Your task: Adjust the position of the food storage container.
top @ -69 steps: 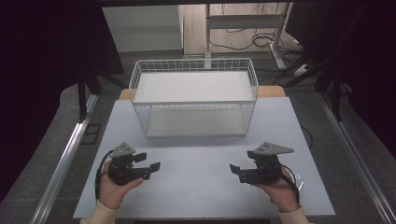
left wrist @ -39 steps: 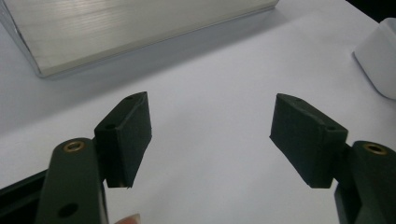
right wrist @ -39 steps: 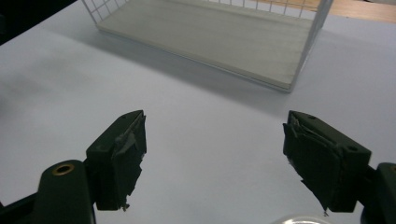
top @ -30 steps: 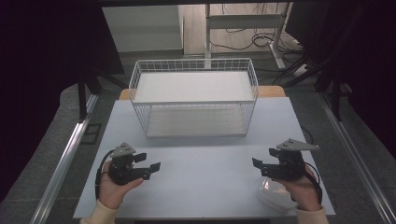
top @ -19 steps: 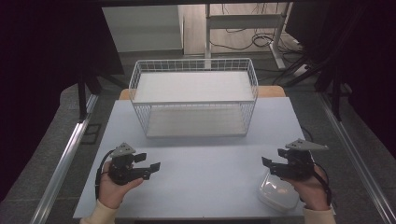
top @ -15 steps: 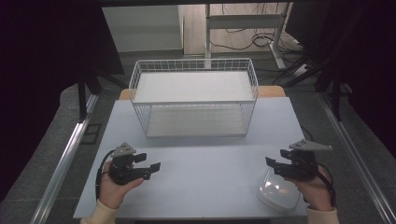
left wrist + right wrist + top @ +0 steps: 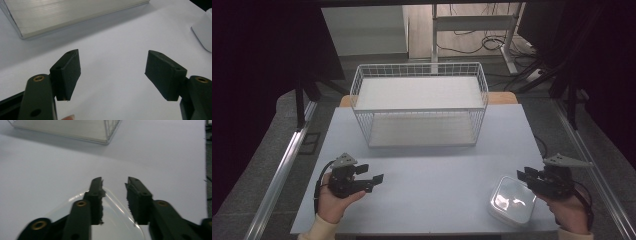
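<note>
That clear plastic container (image 7: 511, 201) at the table's (image 7: 437, 170) near right corner looks light, slick and a bit flexy, so I'd pinch its rim; right gripper (image 7: 113, 185) has just been closing, nothing clamped yet.

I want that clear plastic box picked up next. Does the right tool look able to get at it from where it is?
Probably yes. The right tool sits just beside the clear box near the table's front right corner, its jaws part open and just closing, nothing pinched. In the right gripper view the box's rim lies right beneath them, nothing between.
</note>
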Action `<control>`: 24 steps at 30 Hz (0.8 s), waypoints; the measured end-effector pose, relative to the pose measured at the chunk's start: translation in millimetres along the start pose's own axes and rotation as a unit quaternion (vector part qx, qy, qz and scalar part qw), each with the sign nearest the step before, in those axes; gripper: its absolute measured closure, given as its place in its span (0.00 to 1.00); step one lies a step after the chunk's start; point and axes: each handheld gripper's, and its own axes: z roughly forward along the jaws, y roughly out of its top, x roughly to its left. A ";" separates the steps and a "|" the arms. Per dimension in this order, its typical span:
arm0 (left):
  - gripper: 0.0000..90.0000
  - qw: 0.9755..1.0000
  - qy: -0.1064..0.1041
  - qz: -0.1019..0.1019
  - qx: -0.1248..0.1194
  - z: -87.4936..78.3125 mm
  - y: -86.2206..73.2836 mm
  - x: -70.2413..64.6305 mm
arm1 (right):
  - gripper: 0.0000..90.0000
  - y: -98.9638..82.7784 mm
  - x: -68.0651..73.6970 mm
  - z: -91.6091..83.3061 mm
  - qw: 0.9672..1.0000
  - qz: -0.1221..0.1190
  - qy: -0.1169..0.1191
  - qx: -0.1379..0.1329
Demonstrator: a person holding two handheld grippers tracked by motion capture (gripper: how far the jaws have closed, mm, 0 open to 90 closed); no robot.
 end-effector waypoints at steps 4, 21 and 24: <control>0.32 1.000 0.000 0.001 0.000 0.3 0.1 -0.6 | 0.91 -11.1 -7.2 -14.0 1.000 0.001 -0.027 0.002; 0.32 1.000 0.002 -0.002 -0.003 -2.0 1.6 -1.1 | 0.99 -75.1 2.4 -18.2 0.987 -0.041 -0.043 0.151; 0.32 1.000 0.002 -0.003 -0.004 -2.4 1.4 -0.2 | 0.99 -74.0 7.5 -12.7 0.985 -0.048 -0.042 0.158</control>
